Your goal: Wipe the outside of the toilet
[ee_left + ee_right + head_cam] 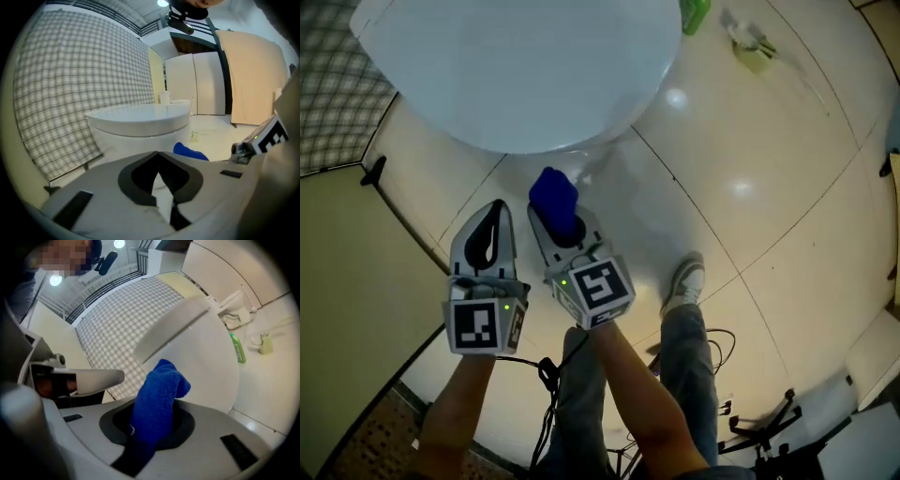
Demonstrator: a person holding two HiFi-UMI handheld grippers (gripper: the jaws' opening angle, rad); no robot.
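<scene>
The white toilet [516, 66] fills the top of the head view, its lid down. My right gripper [561, 223] is shut on a blue cloth [553, 195], which sticks up past the jaws just below the bowl's front. In the right gripper view the blue cloth [157, 401] stands upright in front of the toilet [201, 357], close to it; contact cannot be told. My left gripper [494, 211] hangs beside it on the left, shut and empty. Ahead of the left gripper [158, 155] in its own view are the toilet [140, 124] and the cloth [190, 152].
A checked wall panel [333, 84] and a beige partition [347, 300] stand close on the left. A green bottle [696, 14] and a pale brush-like item [752, 42] lie on the tiled floor behind. The person's shoe [684, 281] and cables [712, 352] are below.
</scene>
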